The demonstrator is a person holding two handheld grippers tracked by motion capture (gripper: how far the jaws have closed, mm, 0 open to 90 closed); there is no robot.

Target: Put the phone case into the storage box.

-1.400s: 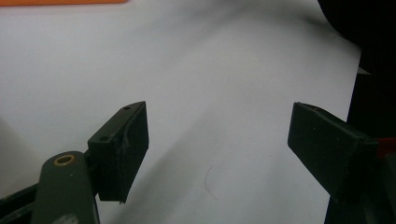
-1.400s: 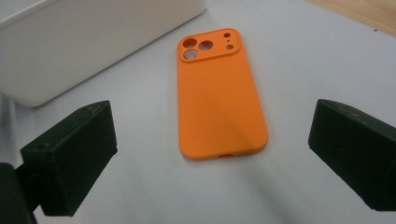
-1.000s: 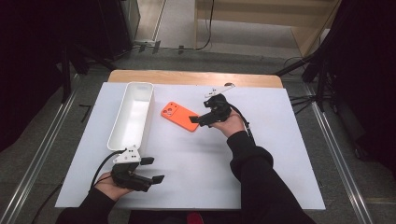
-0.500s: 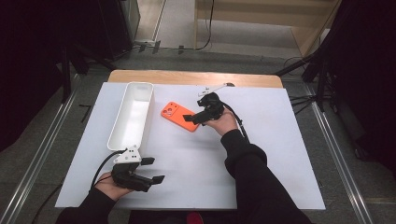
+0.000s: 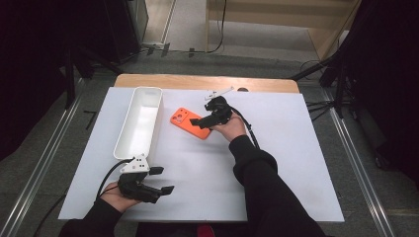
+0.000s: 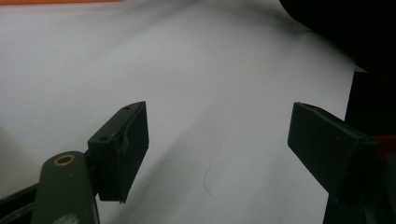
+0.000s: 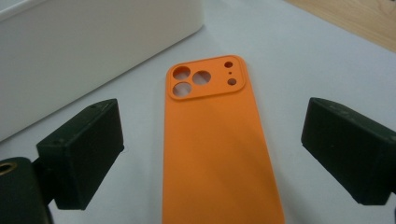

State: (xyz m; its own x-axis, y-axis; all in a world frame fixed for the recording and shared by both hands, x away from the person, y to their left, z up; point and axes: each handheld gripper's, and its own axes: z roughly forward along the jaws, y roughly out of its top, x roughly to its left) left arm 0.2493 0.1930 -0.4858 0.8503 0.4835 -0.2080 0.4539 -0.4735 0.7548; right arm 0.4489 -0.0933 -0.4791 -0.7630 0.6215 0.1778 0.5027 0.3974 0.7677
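Orange phone case (image 7: 219,149), back side up on the white surface (image 5: 296,163), lying lengthwise between the right gripper (image 7: 212,154) fingers (image 7: 81,151), which stand wide apart, clear of its edges, and have just been closing slightly. White tray (image 7: 70,51) beyond the fingers. Left gripper (image 6: 217,149) fingers spread over bare surface, holding nothing.

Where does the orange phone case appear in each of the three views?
High view: orange phone case at table centre, right of the white tray.
Left gripper view: an orange strip at the top left edge.
Right gripper view: centre, between the open jaws.
Shared landmark: the white tray, upper left in the right gripper view.
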